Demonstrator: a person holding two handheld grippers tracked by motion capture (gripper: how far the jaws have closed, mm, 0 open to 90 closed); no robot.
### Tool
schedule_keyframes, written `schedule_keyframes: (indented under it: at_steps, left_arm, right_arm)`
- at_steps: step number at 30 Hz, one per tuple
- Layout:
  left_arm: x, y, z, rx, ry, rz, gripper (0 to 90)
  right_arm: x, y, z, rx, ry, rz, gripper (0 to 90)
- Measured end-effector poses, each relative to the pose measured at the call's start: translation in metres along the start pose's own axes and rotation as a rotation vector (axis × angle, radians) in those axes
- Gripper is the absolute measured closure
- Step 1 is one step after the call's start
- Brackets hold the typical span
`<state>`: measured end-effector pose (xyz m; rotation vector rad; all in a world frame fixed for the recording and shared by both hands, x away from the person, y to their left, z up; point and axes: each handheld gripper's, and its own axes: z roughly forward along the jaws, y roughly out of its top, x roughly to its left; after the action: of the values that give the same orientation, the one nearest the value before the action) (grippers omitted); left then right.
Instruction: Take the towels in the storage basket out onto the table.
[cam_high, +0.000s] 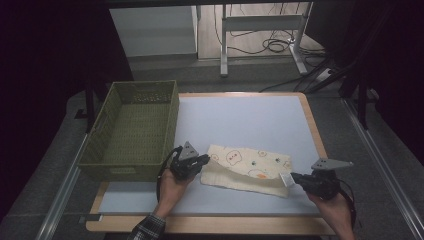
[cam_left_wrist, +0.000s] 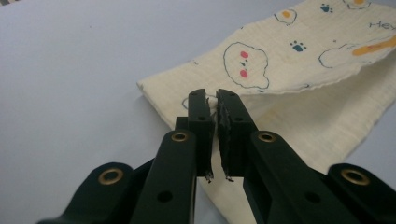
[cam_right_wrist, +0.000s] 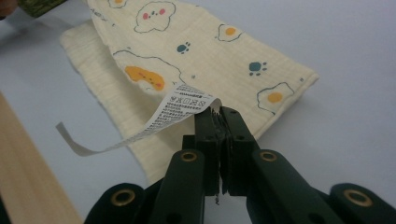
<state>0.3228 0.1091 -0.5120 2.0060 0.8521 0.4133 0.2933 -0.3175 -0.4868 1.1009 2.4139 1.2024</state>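
Cloth (cam_high: 247, 170), cream with printed eggs and paw marks, lies folded on the pale worktop (cam_high: 250, 120), its long axis running left to right between the two hands, just right of the green basket (cam_high: 131, 130). The left claw (cam_high: 204, 160) is clamped on the cloth's upper layer at the left corner; in the left gripper view (cam_left_wrist: 212, 100) the fabric sits pinched between closed jaws. The right claw (cam_high: 294, 178) is clamped on the right corner beside the white care label (cam_right_wrist: 180, 109), which trails free toward the worktop's wooden edge. Each hand holds the end nearer to it, so a further fold would probably carry both corners across the short axis together.
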Motion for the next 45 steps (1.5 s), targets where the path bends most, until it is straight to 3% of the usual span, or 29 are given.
schedule_keyframes:
  at_steps: [4, 9, 12, 16, 20, 24, 30, 32, 35, 38, 45]
  left_arm:
    - [-0.001, -0.011, -0.004, 0.003, -0.022, -0.007, 84.6]
    - [-0.005, -0.025, -0.006, 0.041, -0.054, -0.004, 83.7]
    - [-0.009, -0.031, -0.008, 0.077, -0.075, -0.010, 74.9]
    - [-0.010, -0.037, -0.018, 0.074, -0.079, -0.039, 62.8]
    - [-0.010, -0.038, -0.029, 0.068, -0.073, -0.048, 57.3]
    - [-0.009, -0.034, -0.029, 0.068, -0.087, -0.047, 61.5]
    - [-0.018, -0.022, -0.004, 0.096, -0.148, 0.000, 65.6]
    - [-0.023, -0.019, 0.007, 0.120, -0.160, 0.022, 65.2]
    - [-0.027, -0.019, 0.020, 0.181, -0.142, 0.055, 68.2]
    - [-0.024, -0.018, 0.020, 0.173, -0.145, 0.039, 83.5]
    - [-0.026, -0.012, 0.002, 0.140, -0.170, 0.037, 86.4]
  right_arm:
    - [0.006, -0.008, 0.000, 0.008, 0.014, -0.001, 86.6]
    - [0.011, -0.020, 0.004, 0.030, 0.029, 0.001, 86.3]
    - [0.013, -0.025, 0.006, 0.051, 0.042, 0.003, 82.3]
    - [0.014, -0.032, 0.000, 0.069, 0.047, 0.014, 76.3]
    - [0.013, -0.036, -0.011, 0.070, 0.023, 0.017, 73.0]
    - [0.007, -0.036, -0.018, 0.067, -0.005, 0.028, 71.6]
    - [0.002, -0.022, -0.013, 0.053, -0.009, 0.026, 69.6]
    - [0.000, -0.018, -0.009, 0.054, -0.009, 0.021, 69.2]
    - [-0.002, -0.015, -0.005, 0.056, -0.006, 0.027, 68.8]
    - [-0.003, -0.015, -0.005, 0.054, -0.006, 0.026, 67.9]
    - [-0.009, -0.014, -0.019, 0.045, -0.048, 0.030, 66.5]
